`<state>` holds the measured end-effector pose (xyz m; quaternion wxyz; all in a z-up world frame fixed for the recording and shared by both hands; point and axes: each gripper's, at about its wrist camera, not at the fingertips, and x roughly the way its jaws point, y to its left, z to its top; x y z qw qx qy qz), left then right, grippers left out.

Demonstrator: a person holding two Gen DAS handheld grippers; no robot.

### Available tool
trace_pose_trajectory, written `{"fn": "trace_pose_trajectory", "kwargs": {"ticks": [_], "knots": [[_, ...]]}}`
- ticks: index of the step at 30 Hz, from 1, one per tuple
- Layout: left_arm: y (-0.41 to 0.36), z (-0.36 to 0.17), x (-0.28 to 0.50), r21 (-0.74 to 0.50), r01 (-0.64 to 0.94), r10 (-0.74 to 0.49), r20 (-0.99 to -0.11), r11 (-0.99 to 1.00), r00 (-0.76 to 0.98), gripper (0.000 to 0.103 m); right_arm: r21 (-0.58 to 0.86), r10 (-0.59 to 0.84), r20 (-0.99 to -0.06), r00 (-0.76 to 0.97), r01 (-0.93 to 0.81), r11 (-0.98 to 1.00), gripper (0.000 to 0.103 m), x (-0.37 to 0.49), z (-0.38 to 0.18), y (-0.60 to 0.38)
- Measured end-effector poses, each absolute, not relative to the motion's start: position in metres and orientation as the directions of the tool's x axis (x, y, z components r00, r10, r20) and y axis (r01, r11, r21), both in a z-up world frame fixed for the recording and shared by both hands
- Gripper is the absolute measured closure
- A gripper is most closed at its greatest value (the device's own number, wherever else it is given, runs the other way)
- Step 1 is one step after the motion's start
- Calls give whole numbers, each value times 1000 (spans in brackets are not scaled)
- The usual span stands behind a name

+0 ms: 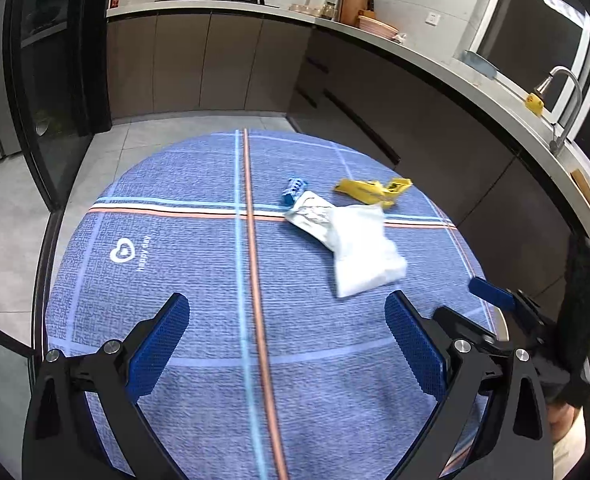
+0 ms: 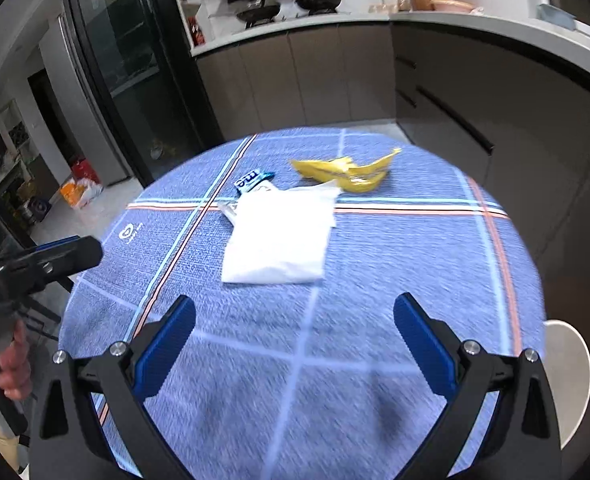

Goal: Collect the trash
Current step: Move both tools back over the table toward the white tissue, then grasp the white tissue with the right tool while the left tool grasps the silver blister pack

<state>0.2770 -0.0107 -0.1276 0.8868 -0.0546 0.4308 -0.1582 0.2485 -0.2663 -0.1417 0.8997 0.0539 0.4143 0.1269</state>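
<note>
Both tools hang above the round table with its blue checked cloth, each spread wide and holding nothing. In the left wrist view the left gripper frames bare cloth, and the trash sits up at about one o'clock from it. In the right wrist view the right gripper points almost straight at the pile, at twelve o'clock.

The pile is a small cluster: a white folded tissue nearest, a silvery wrapper tucked partly under its far edge, a blue wrapper just beyond at eleven o'clock, and a crumpled yellow wrapper at one o'clock, just apart from the tissue.

All of it looks featherlight and limp — the tissue soft and likely to sag, the foil and plastic crinkly and probably slick. A pinch on a raised fold or corner should serve better than on a flat face; the yellow one's upturned ends offer the easiest hold.
</note>
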Motion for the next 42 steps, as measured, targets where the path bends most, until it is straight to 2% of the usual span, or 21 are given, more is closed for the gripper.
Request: {"fn": "trace_pose_trajectory", "kwargs": {"ticks": [11,13,15,16,17,18,20,21,32,34,36,39,42], "knots": [[8,-144,299,-232,219,-317,-766,948,559,9,130,245,-799,549,-241,962,5,308,-173,-228],[9,-147,304,-238,217,-320,-770,947,552,9,125,240,-805,542,-241,962,10,314,-176,-226],[9,-150,307,-241,216,-321,-772,946,549,9,129,243,-812,531,-243,961,21,317,-179,-226],[9,-151,310,-242,215,-322,-773,946,547,9,132,245,-813,528,-244,961,38,317,-180,-226],[7,-152,312,-242,215,-322,-773,946,546,9,130,245,-814,527,-246,961,48,316,-181,-226],[6,-152,313,-242,215,-322,-774,946,545,9,125,241,-816,526,-247,961,63,315,-182,-226],[3,-154,317,-240,214,-319,-776,947,545,9,107,233,-813,534,-255,961,83,312,-183,-225],[2,-155,319,-240,214,-319,-776,947,544,9,115,244,-813,528,-266,957,97,311,-183,-225],[-27,-164,342,-259,236,-348,-773,937,531,10,88,215,-792,571,-242,966,98,266,-177,-243],[-33,-168,350,-304,237,-385,-769,923,511,14,92,204,-798,567,-221,971,98,257,-178,-251],[-41,-177,363,-387,242,-456,-768,890,449,30,89,191,-800,569,-202,975,98,249,-179,-258],[-50,-192,377,-453,209,-498,-777,867,386,37,84,180,-797,576,-189,978,98,238,-178,-267],[-55,-194,386,-467,160,-489,-774,870,403,38,84,178,-795,579,-186,979,98,231,-179,-273]]}}
